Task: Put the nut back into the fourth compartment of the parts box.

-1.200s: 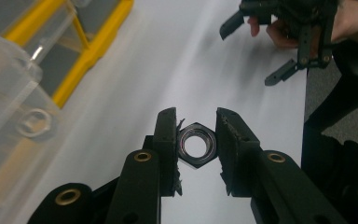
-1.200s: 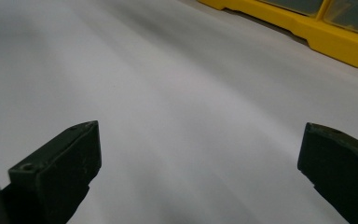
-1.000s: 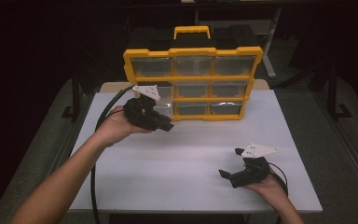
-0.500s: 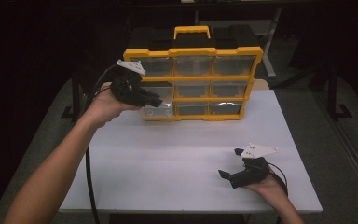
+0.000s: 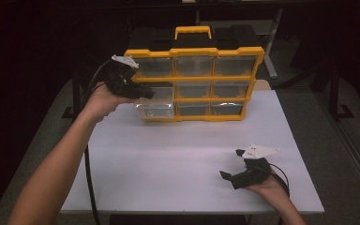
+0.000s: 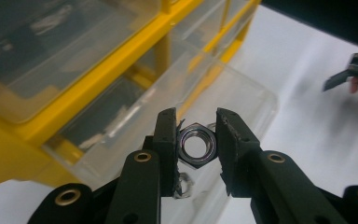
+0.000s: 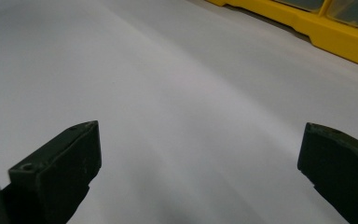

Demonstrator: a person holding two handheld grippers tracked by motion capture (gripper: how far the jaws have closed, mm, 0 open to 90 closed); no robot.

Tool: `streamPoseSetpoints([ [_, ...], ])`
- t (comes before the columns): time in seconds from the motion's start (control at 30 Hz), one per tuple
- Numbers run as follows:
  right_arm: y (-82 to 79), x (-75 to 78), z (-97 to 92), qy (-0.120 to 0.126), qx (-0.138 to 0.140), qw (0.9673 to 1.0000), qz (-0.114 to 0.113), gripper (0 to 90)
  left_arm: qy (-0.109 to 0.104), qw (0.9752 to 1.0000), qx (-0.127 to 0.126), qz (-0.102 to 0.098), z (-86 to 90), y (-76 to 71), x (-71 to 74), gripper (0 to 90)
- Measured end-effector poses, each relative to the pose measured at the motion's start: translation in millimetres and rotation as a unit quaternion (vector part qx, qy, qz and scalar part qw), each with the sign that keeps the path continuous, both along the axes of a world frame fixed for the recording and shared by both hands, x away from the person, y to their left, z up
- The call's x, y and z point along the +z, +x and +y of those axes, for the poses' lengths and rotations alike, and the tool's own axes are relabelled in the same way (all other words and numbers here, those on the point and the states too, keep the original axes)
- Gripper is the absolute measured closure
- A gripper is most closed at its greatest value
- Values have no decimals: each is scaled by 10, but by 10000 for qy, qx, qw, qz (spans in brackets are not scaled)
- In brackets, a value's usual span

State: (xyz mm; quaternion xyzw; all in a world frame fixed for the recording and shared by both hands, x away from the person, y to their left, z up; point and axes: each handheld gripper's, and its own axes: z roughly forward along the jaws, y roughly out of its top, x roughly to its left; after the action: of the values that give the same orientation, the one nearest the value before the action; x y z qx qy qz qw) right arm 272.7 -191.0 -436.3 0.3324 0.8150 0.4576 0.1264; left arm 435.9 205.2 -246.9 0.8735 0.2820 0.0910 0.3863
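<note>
A yellow organiser (image 5: 194,77) with clear drawers stands upright at the back of the white table (image 5: 178,154). Its bottom-left drawer (image 5: 155,110) is pulled out. My left gripper (image 5: 145,92) hovers at the organiser's left side, above that drawer. In the left gripper view its jaws are shut on a steel hex nut (image 6: 196,144), with the open clear drawer (image 6: 242,100) just below and beyond it. My right gripper (image 5: 232,164) rests at the table's front right, held open with nothing between its fingers (image 7: 58,170).
The organiser's yellow carry handle (image 5: 193,31) rises at the top. A black cable (image 5: 88,173) hangs from the left gripper past the table's left edge. Dark floor and table legs surround the table. Bare white tabletop (image 7: 168,93) lies ahead of the right gripper.
My left hand has moved left and slightly up, from in front of the middle-left drawer to the organiser's left edge. The right hand has stayed put.
</note>
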Motion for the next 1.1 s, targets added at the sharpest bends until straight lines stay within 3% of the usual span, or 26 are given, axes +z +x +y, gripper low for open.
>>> streamPoseSetpoints([
  [0.13,1,0,-5,6,8,10000,-12,0,152,9998,77,-64,13,28,-15,705],
  [0.2,0,0,-5,9,9,10000,-15,0,94,9998,149,-101,23,31,-10,693],
  [0.23,-1,1,-5,11,9,10000,-16,0,14,9998,179,-108,28,31,-7,660],
  [0.37,-1,1,-10,14,0,10000,-18,0,114,9998,97,-151,63,-6,11,580],
  [0.5,2,-1,-8,7,11,10000,-15,0,-19,9998,37,-181,116,-95,56,523],
  [0.77,0,-4,0,-13,20,10000,-12,0,-45,9994,-121,-311,244,-308,103,399],
  [1.1,3,-6,3,-14,-4,10000,9,0,-203,9979,-199,-578,388,-660,17,263],
])
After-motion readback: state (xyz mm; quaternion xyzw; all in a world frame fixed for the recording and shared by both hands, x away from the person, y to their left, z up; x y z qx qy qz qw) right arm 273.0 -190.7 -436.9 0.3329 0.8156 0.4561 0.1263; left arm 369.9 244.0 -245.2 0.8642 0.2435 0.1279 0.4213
